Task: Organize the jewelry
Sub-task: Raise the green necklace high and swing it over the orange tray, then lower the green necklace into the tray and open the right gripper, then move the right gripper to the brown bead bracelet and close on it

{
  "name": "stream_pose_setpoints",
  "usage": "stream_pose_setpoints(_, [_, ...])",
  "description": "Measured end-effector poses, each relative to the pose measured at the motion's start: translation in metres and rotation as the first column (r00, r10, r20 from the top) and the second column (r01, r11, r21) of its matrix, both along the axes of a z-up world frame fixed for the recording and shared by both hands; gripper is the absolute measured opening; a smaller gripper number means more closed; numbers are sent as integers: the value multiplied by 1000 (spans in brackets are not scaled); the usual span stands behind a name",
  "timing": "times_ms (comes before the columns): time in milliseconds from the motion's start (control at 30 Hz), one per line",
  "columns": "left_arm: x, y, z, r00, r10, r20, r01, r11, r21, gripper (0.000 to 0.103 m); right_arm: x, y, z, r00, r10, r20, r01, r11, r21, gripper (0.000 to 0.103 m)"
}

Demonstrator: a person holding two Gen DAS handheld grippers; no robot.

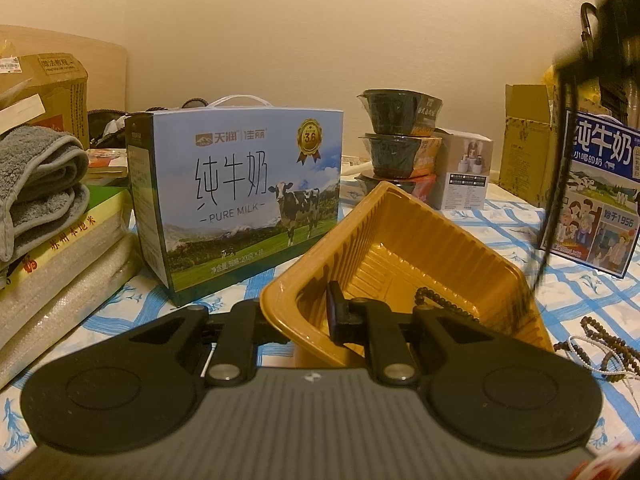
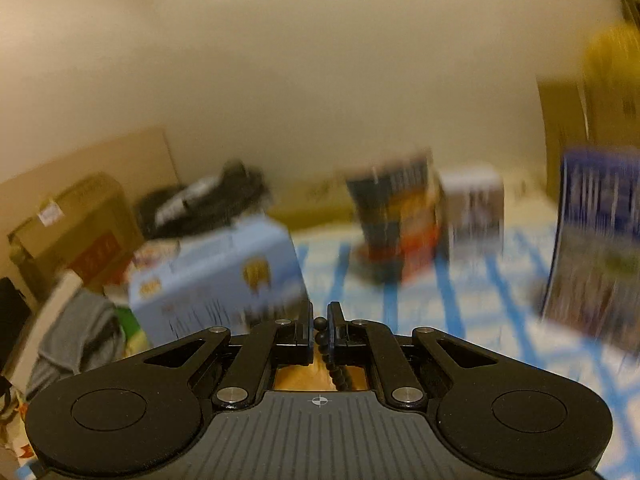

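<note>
My left gripper [image 1: 308,316] is shut on the near rim of an orange plastic tray [image 1: 404,256] and holds it tilted over the checked tablecloth. A dark bead strand [image 1: 436,300] lies inside the tray. More bead strings [image 1: 596,344] lie on the cloth at the right. My right gripper [image 2: 319,326] is shut on a dark bead string [image 2: 334,364] that hangs down between its fingers; it shows blurred at the upper right of the left wrist view [image 1: 560,184], dangling over the tray's right edge. The right wrist view is motion-blurred.
A blue milk carton [image 1: 240,200] stands behind the tray. Folded grey towels [image 1: 36,188] on rice bags are at left. Stacked black bowls [image 1: 400,140], a small white box [image 1: 466,172] and a second milk carton [image 1: 600,192] stand at the back and right.
</note>
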State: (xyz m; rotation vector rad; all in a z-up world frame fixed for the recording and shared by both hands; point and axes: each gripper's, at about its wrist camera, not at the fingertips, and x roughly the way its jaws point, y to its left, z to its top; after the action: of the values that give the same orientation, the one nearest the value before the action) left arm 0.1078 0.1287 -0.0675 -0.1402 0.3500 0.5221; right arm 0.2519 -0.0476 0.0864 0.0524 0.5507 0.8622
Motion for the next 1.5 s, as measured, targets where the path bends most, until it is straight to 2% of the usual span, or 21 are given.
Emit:
stream_pose_setpoints(100, [0,0,0,1000,0,-1,0,1000,4,14,1,2,-39,995,-8,-101,6,1000,-23,6])
stream_pose_setpoints(200, [0,1,-1,1000,0,-3,0,1000,1,14,-1,5,-60,987,6,-159,-10,1000,-21,6])
stream_pose_setpoints(300, [0,0,-1,1000,0,-3,0,1000,3,15,-9,6,-54,988,54,-145,-46,997,56,6])
stream_pose_setpoints(400, [0,0,-1,1000,1,-2,-1,1000,2,14,-18,-3,-41,991,86,-97,-68,983,172,6])
stream_pose_setpoints(467, [0,0,-1,1000,2,-2,-2,1000,2,14,-20,-9,-44,990,84,-114,-58,975,215,6])
stream_pose_setpoints(533, [0,0,-1,1000,2,-2,-2,1000,0,15,-18,-9,-60,984,59,-166,-27,982,189,6])
stream_pose_setpoints(667, [0,1,-1,1000,1,-5,-1,1000,2,15,-20,-9,-107,957,1,-290,24,996,81,6])
stream_pose_setpoints(800, [0,0,-1,1000,3,-6,-3,1000,5,15,-21,-6,-133,940,-28,-339,43,998,36,6])
stream_pose_setpoints(900, [0,0,-1,1000,3,-7,-3,1000,5,15,-24,0,-139,945,-39,-324,34,999,-22,7])
stream_pose_setpoints(967, [0,1,-1,1000,3,-8,-3,1000,6,15,-26,1,-145,951,-37,-308,20,998,-56,18])
stream_pose_setpoints(1033, [0,1,-2,1000,4,-9,-4,1000,6,15,-35,-3,-149,959,-39,-282,19,997,-76,54])
stream_pose_setpoints(1067, [0,1,-2,1000,4,-9,-4,1000,5,15,-39,-7,-150,963,-42,-267,23,997,-75,57])
stream_pose_setpoints(1267, [0,1,-2,1000,4,-10,-3,1000,10,15,-61,-36,-155,970,-81,-231,56,992,-112,57])
stream_pose_setpoints(1500, [1,1,-3,1000,5,-14,-5,1000,12,15,-65,-90,-160,970,-200,-141,165,961,-222,57])
